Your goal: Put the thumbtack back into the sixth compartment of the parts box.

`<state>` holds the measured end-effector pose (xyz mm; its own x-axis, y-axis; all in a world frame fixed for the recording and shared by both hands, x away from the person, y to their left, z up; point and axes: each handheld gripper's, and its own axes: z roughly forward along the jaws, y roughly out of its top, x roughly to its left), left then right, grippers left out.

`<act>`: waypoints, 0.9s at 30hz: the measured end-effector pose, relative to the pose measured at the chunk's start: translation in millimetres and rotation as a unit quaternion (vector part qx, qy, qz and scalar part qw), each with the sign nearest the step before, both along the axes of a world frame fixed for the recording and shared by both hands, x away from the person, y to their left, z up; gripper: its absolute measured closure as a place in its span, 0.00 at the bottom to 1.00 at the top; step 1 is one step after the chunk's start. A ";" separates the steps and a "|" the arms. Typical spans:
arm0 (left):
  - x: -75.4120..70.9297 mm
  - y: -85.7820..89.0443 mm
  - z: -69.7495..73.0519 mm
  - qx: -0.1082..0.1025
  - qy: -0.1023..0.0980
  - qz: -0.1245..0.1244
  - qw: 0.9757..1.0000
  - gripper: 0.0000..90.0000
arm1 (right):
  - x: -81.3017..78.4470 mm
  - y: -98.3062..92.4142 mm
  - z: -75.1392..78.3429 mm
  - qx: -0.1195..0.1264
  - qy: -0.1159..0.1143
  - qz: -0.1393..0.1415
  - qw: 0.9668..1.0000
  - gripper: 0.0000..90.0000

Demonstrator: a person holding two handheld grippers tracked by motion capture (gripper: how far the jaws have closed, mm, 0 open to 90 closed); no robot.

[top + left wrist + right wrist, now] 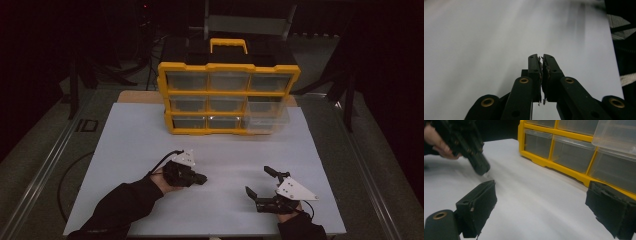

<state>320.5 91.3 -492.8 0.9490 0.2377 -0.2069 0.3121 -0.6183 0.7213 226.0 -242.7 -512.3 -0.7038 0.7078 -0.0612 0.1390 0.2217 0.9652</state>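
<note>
Right gripper (260, 181) nearest, low over white tabletop (130, 150), jaws wide apart, empty. Left gripper (202, 178) jaws pressed together, holding nothing. Yellow drawer organiser (228, 67) upright at far edge; clear drawer (267, 114) at its right side juts out. Risk: careless reach knocks drawer loose or tips organiser.

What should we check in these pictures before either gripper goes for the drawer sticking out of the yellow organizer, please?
1. Right gripper open enough to take a drawer: ok, jaws stand wide apart with nothing between them.
2. Left gripper ready: not ok, jaws are closed together and hold nothing.
3. Clear drawer reachable: ok, it juts out of the right side of the yellow organizer.
4. Path across the white board: ok, bare between grippers and organizer.
5. Drawer contents: cannot tell, the plastic is too dim to see through.
</note>
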 end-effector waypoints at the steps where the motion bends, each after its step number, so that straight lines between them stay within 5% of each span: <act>1: 2.3 -1.3 4.3 -0.001 -0.002 0.001 1.000 0.96 | 0.0 0.0 0.0 0.000 0.000 0.000 1.000 0.11; 15: 37.1 -28.2 76.0 -0.028 -0.040 -0.005 0.999 0.96 | 0.2 -0.3 0.5 0.004 0.000 -0.001 1.000 0.11; 27: 63.6 -58.0 121.8 -0.042 -0.058 -0.015 0.997 0.96 | 1.5 0.3 0.3 0.008 0.004 -0.003 1.000 0.11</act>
<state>384.1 33.3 -371.0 0.9742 0.1957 -0.1123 0.2053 -0.5626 0.8009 227.4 -242.4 -512.0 -0.6993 0.7134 -0.0448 0.1478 0.2056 0.9674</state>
